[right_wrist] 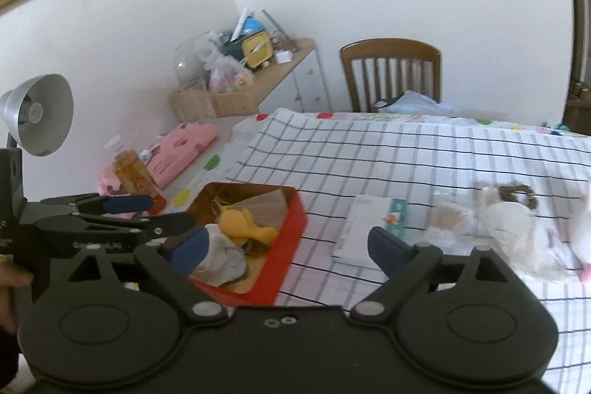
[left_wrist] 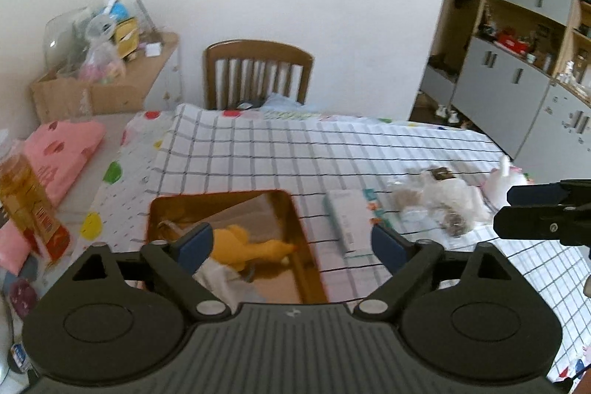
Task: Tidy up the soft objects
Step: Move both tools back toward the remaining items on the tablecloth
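A: How far along does the tidying look?

B: Partly done, I'd judge. The red tin box, lower centre of the right wrist view, already holds a yellow plush toy and a crumpled pale cloth. In the left wrist view the same yellow toy lies inside the box, low and centre.

A: And what is left?

B: At least the white and brown fluffy toy at the right of that frame, lying on the checked counter. A white and pink soft thing at the far right edge also looks outside the box.

A: The grippers?

B: Both released. The left gripper has its jaws spread wide over the box with nothing between them; the right gripper is the same, above the box's right wall and the flat white carton beside it.

A: Anything unclear?

B: Plenty. The white and pink thing is cut by the frame edge and blurred, so I cannot say what it is. The fluffy toy is smeared; it may be one piece or two. The gripper bodies hide the near end of the box, so more could lie there. The pink fabric at centre left may be soft too, but I can't say it belongs to the job.
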